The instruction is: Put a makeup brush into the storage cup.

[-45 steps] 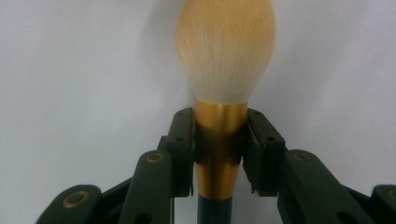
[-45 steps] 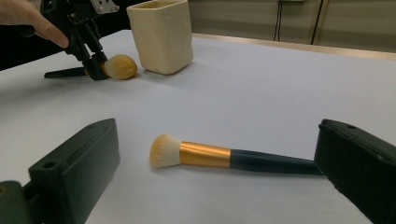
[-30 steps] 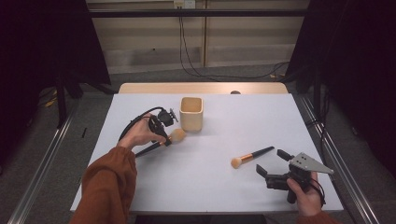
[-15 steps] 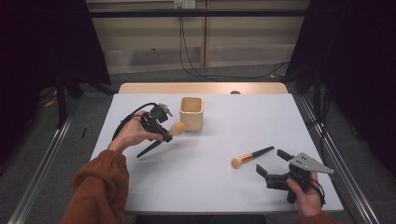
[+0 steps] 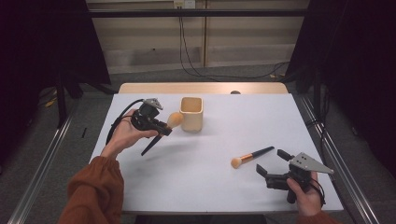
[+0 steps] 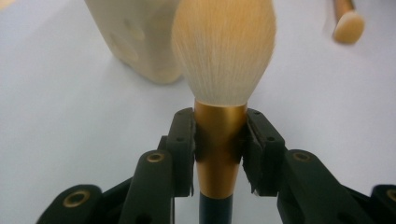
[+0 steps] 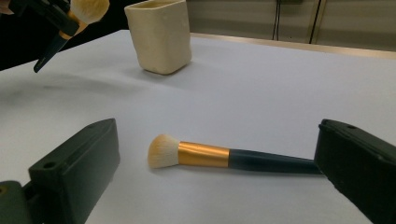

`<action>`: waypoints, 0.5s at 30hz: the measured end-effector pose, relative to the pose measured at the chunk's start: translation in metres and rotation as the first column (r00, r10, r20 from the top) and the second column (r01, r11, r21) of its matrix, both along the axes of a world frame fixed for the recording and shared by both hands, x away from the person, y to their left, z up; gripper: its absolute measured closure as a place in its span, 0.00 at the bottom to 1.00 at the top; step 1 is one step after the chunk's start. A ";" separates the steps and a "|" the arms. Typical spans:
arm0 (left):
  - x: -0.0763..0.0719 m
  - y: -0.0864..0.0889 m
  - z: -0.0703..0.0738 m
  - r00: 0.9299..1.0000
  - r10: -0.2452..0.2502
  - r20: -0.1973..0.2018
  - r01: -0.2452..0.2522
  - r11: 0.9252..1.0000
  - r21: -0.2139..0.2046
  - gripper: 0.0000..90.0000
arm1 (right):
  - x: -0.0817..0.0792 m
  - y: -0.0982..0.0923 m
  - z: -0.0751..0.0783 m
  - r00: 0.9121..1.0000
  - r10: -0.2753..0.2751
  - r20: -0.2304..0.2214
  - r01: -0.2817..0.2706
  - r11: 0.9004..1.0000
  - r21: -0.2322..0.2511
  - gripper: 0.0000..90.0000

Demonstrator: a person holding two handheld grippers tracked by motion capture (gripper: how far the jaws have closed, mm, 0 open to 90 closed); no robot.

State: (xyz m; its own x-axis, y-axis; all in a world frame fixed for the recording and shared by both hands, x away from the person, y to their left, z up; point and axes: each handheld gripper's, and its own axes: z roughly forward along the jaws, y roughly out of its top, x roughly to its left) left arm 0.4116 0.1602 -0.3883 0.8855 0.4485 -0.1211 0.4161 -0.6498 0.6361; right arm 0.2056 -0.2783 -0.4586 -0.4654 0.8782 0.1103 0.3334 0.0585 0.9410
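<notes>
My left gripper (image 5: 162, 127) is shut on the gold ferrule of a large powder brush (image 5: 175, 120). It holds the brush in the air just left of the cream square cup (image 5: 191, 113), bristles toward the cup and the dark handle slanting down. In the left gripper view the pads (image 6: 184, 140) clamp the ferrule of the brush (image 6: 224, 56), with the cup (image 6: 140, 37) behind. A smaller brush (image 5: 252, 155) lies flat on the white table (image 5: 210, 186). My right gripper (image 5: 271, 161) stands open just behind it; in its own view the smaller brush (image 7: 205, 155) lies between the spread jaws.
The cup (image 7: 161, 35) stands at the table's back middle. A wooden strip (image 5: 201, 87) runs along the far edge. Metal rails (image 5: 42, 172) flank the table on the floor, and cables (image 5: 187, 46) hang down behind it.
My left hand has lifted the large brush off the table and carried it up and right, close to the cup. The right hand and the smaller brush have stayed put.
</notes>
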 end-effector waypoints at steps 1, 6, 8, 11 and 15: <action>0.001 0.002 0.001 1.000 -0.002 0.022 0.002 1.000 0.013 0.74 | 0.000 0.000 0.000 1.000 -0.001 0.001 0.001 1.000 0.000 0.00; -0.002 0.008 0.001 0.997 0.065 0.048 -0.061 0.994 -0.087 0.74 | 0.000 0.000 0.000 1.000 0.003 -0.001 -0.003 1.000 0.001 0.00; -0.002 0.012 0.002 0.995 0.081 0.058 -0.074 0.989 -0.127 0.74 | -0.001 0.000 0.000 1.000 0.003 0.000 -0.003 1.000 0.001 0.00; -0.005 0.016 0.002 0.992 0.095 0.078 -0.081 0.983 -0.166 0.74 | -0.001 0.000 0.000 1.000 0.004 0.000 -0.004 1.000 -0.001 0.00; -0.008 0.019 0.001 0.990 0.109 0.093 -0.087 0.974 -0.210 0.74 | 0.000 0.000 0.000 1.000 0.003 -0.001 -0.003 1.000 0.001 0.00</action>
